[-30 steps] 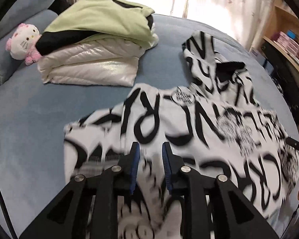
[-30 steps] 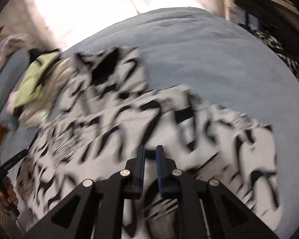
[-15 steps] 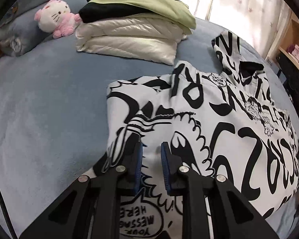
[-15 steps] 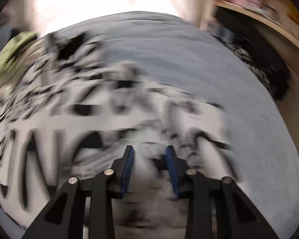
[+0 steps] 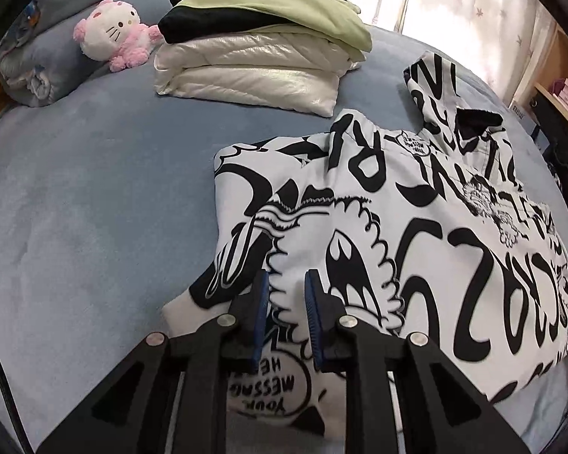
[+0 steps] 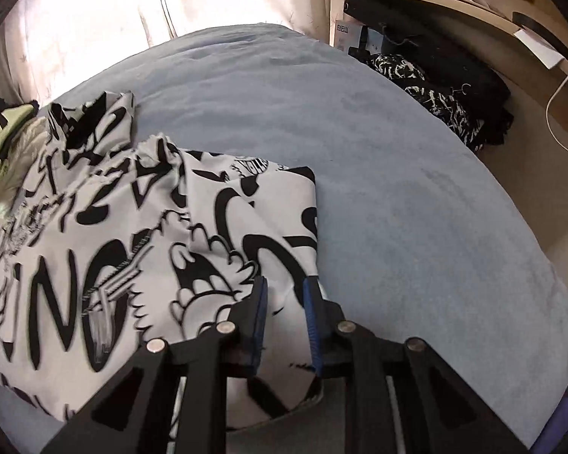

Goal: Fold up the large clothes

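Through the left wrist camera: left gripper (image 5: 287, 295) low over the near edge of the black-and-white printed hoodie (image 5: 416, 227), jaws apart with white cloth showing in the gap, nothing pinched that can be made out. Compared with a second ago, much closer in and swung toward the garment's left side; then hovering above the middle of a spread-out body, now at a straight folded left edge with the sleeve tucked over the front. Picture sharp now, blurred then, so likely slowing to a stop. Hood (image 5: 447, 90) lying flat at the far end, pointing toward the curtain. Hoodie spread on the blue bed cover (image 5: 94, 196), well apart from the folded cream jacket (image 5: 253, 75) with the green garment (image 5: 269, 7) on top and the pink plush toy (image 5: 111, 32) beside them. Through the right wrist camera: right gripper (image 6: 284, 304) at the garment's right near corner, jaws apart; a second ago nearly together, half a second ago wider, so a release in between. Right side of the hoodie now ending in a clean folded edge (image 6: 314, 227), bare cover beyond it. Judged from this: both side folds laid in, body narrowed to a long panel, and next in line a lengthwise fold bringing the bottom hem up toward the hood.
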`<action>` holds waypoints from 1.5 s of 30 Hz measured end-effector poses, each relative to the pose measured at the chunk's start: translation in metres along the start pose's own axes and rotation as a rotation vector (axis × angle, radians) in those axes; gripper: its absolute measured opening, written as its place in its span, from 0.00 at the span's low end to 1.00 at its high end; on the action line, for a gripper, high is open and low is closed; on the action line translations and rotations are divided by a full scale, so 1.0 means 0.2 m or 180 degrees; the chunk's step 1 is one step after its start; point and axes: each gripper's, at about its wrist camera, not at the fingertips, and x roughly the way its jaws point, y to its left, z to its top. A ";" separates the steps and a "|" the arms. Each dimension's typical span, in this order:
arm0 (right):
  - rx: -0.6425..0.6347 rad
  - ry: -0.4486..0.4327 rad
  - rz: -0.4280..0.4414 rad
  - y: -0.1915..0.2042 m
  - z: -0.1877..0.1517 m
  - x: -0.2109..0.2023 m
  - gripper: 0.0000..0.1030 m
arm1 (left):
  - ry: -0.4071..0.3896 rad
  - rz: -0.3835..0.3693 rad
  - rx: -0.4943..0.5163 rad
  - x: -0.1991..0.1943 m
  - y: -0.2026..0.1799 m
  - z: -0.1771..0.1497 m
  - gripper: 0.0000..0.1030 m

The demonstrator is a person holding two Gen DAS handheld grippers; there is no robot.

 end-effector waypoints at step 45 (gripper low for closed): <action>-0.0906 -0.0210 0.0892 1.01 1.12 -0.34 0.19 | -0.0534 -0.0214 0.1080 -0.35 -1.09 1.33 0.58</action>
